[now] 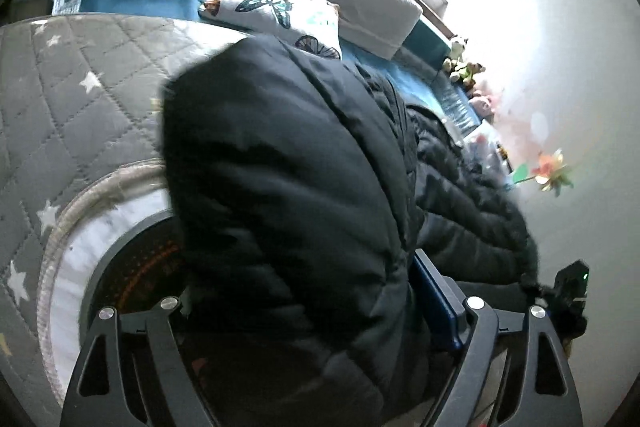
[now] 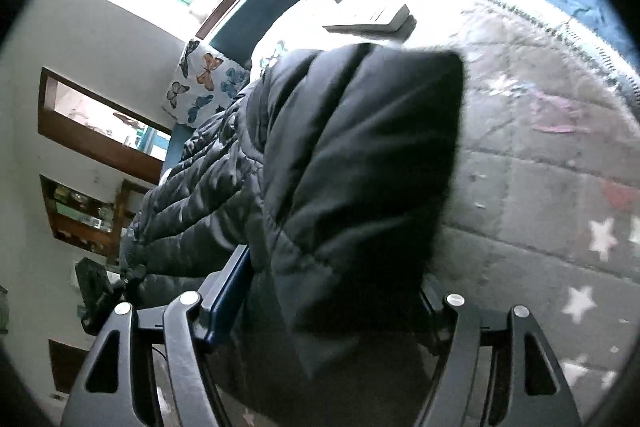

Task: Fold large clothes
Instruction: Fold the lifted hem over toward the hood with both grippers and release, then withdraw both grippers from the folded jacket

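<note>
The grey quilted star-printed bedcover [image 1: 80, 99] carries the black padded puffer jacket [image 1: 288, 187], which fills both views and lies bunched between each gripper's fingers; the left gripper [image 1: 320, 315] and right gripper [image 2: 324, 307] stand wide, pads seemingly off the cloth; a fold looks just laid, so smoothing or regripping likely follows; only the right view shows a white remote [image 2: 372, 17]; only the left, a pinwheel [image 1: 554, 173].

The left gripper [image 1: 320, 311] has two black plastic finger arms with long triangular cut-outs; round silver screws cap each arm's upper end; a dark blue pad lines the finger on the view's right; the right gripper [image 2: 320, 303] shares the black arms, cut-outs and silver screws; its blue pad lines the finger on its view's left.
</note>
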The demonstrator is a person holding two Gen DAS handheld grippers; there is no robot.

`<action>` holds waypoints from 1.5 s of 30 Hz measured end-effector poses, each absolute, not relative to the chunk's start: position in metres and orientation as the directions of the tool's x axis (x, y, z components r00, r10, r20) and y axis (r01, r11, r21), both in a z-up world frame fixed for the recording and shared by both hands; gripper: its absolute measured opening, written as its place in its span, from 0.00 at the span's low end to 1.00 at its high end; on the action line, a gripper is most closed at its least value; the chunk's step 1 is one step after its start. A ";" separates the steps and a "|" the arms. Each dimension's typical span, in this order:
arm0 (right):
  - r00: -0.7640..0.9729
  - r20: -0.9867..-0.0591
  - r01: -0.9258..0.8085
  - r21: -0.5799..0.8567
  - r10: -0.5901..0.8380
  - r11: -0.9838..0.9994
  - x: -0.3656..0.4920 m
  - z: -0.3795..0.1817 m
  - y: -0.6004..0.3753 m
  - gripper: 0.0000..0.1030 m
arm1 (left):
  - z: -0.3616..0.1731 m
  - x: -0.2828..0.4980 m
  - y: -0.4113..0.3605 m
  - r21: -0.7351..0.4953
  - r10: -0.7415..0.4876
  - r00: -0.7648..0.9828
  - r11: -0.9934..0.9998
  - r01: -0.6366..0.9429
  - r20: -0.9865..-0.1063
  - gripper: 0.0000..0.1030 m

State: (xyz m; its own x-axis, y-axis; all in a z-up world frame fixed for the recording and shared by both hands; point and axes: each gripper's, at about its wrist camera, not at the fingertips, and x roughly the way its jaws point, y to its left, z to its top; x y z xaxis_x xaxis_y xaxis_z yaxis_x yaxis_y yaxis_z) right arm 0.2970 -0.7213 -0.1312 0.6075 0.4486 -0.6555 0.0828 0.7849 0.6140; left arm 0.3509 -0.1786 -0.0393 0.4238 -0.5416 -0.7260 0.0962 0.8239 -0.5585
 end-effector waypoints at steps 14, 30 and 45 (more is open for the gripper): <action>0.695 -0.670 -0.014 0.350 0.261 0.937 0.278 -0.079 -0.684 0.75 | 0.068 0.314 -0.159 -0.425 -0.459 0.629 0.879 0.216 -0.628 0.85; 0.657 -0.745 0.022 0.179 0.121 0.984 0.305 -0.101 -0.647 0.75 | -0.006 0.360 -0.221 -0.285 -0.372 0.541 0.928 0.241 -0.754 0.45; 0.753 -0.658 -0.008 0.041 0.033 0.999 0.197 -0.052 -0.577 0.75 | 0.049 0.221 -0.207 -0.108 -0.257 0.650 0.959 0.260 -0.716 0.83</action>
State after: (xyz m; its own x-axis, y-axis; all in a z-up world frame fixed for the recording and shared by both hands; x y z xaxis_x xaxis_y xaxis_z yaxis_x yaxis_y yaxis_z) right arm 0.1969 -0.5768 -0.0521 0.7526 0.0325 -0.6577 -0.0076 0.9991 0.0407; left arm 0.2209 -0.2068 0.0490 0.6496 -0.2566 -0.7157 0.2603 0.9595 -0.1077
